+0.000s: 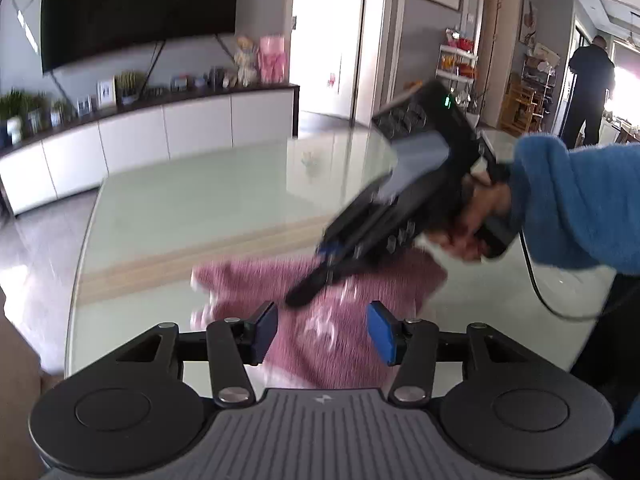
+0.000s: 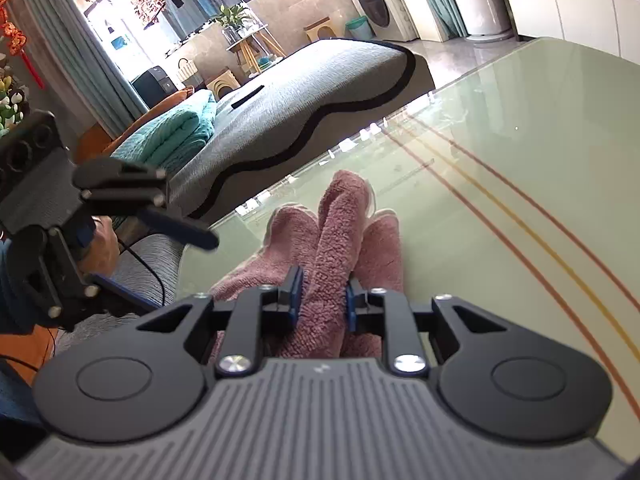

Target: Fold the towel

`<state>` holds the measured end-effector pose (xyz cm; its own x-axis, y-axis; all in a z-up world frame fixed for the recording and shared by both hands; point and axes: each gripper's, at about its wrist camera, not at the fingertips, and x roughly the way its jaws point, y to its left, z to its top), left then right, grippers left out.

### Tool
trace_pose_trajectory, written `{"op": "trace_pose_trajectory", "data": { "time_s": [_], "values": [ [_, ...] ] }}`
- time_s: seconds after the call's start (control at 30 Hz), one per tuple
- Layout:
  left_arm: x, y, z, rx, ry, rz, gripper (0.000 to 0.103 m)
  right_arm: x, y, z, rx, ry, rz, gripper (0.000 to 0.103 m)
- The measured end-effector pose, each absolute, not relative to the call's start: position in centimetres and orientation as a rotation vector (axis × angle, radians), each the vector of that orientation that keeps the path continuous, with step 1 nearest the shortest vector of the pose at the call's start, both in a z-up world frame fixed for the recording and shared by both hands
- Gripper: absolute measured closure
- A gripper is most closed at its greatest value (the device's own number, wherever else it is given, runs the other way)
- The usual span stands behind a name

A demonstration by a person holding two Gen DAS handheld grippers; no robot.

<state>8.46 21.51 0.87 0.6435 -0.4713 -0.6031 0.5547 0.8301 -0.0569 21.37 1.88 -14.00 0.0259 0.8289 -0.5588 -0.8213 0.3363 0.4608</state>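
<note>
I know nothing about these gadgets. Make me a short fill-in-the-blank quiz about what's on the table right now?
1. The fluffy towel bunched on the glass table is ____ in colour.
2. The right tongs are pinching the ____.
3. The left tongs stand ____, with nothing gripped between their blue pads.
4. The person's sleeve is fuzzy and ____.

Missing words: pink; towel; open; blue

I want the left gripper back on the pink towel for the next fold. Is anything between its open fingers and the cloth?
Yes, partly. The right gripper, shut on a ridge of the pink towel, reaches across just beyond the left gripper. The towel directly below the left gripper's open jaws is bare.
</note>
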Motion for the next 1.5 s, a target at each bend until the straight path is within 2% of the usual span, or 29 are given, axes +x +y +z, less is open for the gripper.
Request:
{"op": "trace_pose_trajectory", "data": {
  "time_s": [0.1, 0.23, 0.4, 0.53, 0.6, 0.7, 0.93, 1.17, 1.5],
  "values": [
    [10.4, 19.5, 0.1, 0.138, 0.69, -0.607, 0.051, 21.5, 2.3, -13.9, 0.011, 0.878, 1.266, 0.08],
    [11.8, 19.1, -1.1, 0.129, 0.764, -0.614, 0.05, 21.0, 2.2, -13.1, -0.021, 0.842, 1.218, 0.071],
    [11.7, 19.4, -1.1, 0.102, 0.792, -0.612, 0.05, 18.2, -0.7, -10.3, -0.013, 0.688, 1.084, 0.071],
    [11.4, 19.1, -1.0, 0.123, 0.789, -0.605, 0.05, 14.7, -2.9, -9.4, -0.028, 0.613, 1.021, 0.083],
    [11.4, 19.1, -1.0, 0.131, 0.786, -0.602, 0.05, 12.5, -3.2, -9.7, -0.07, 0.612, 1.004, 0.085],
    [11.3, 18.9, -1.1, 0.142, 0.785, -0.598, 0.05, 10.3, -2.3, -11.4, -0.168, 0.643, 0.956, 0.085],
    [11.5, 18.9, -0.4, 0.125, 0.785, -0.587, 0.05, 10.9, -2.1, -13.8, -0.112, 0.685, 0.876, 0.085],
    [13.0, 19.6, -0.4, 0.074, 0.823, -0.505, 0.05, 11.8, -2.8, -14.8, -0.006, 0.751, 0.855, 0.085],
    [13.4, 19.0, -1.0, 0.092, 0.874, -0.449, 0.048, 11.4, -2.3, -14.6, -0.004, 0.73, 0.798, 0.084]
  ]
}}
